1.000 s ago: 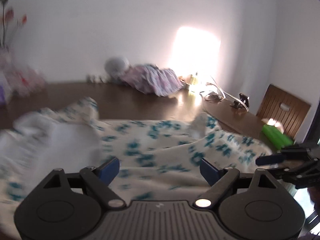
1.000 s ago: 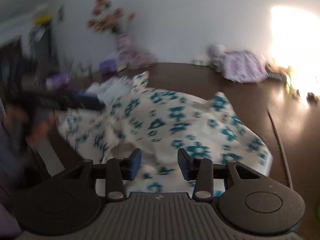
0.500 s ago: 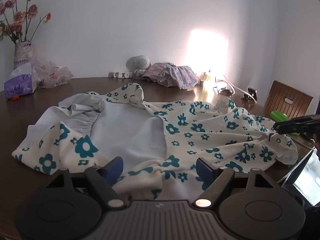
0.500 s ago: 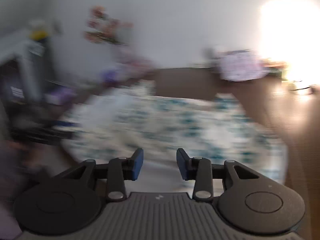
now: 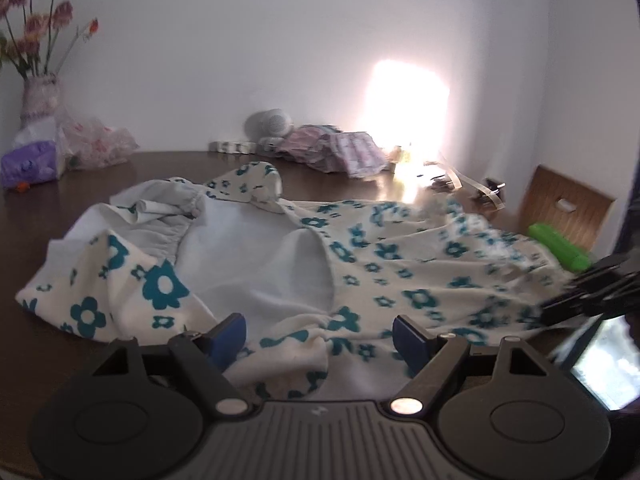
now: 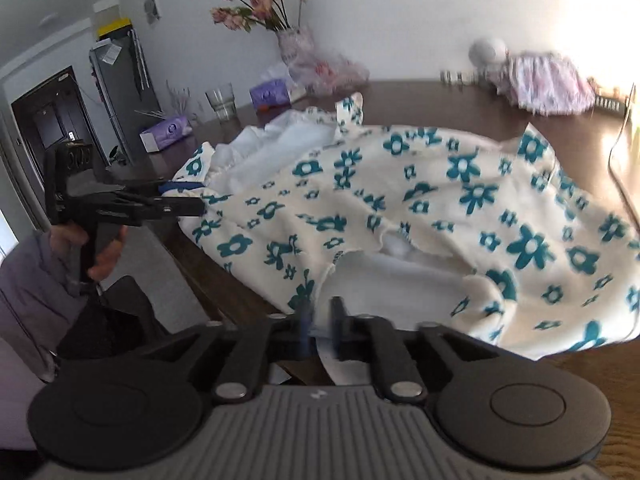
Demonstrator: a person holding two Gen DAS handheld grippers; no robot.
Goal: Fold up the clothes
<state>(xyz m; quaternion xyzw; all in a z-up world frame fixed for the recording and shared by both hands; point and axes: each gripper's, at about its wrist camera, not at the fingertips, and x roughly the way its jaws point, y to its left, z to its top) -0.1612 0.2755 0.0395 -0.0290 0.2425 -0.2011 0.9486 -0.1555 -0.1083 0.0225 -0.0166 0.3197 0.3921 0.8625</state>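
A cream dress with teal flowers [image 5: 400, 264] [image 6: 460, 184] lies spread on the dark wooden table [image 5: 32, 208], its white lining [image 5: 256, 264] turned up in places. My left gripper [image 5: 318, 332] is open wide at the near edge of the dress, and rumpled cloth lies between its blue pads without being pinched. In the right wrist view the left gripper [image 6: 196, 200] sits at the left edge of the dress, held by a hand. My right gripper [image 6: 321, 322] has its jaws closing, a narrow gap left, with the white hem [image 6: 360, 280] between them. In the left wrist view the right gripper [image 5: 568, 304] shows as a dark blur.
At the back stand a vase of flowers [image 6: 292, 44], purple tissue packs [image 6: 270, 94], a glass [image 6: 220, 102] and a pink garment [image 6: 548, 84]. A green object [image 5: 560, 246] and a wooden chair [image 5: 568, 208] are beyond the table's right end. A cable [image 6: 622, 184] runs past the dress.
The right gripper's jaws have narrowed and it has come up to the hem at the table's edge. The left gripper has shifted along the dress and settled at its near edge.
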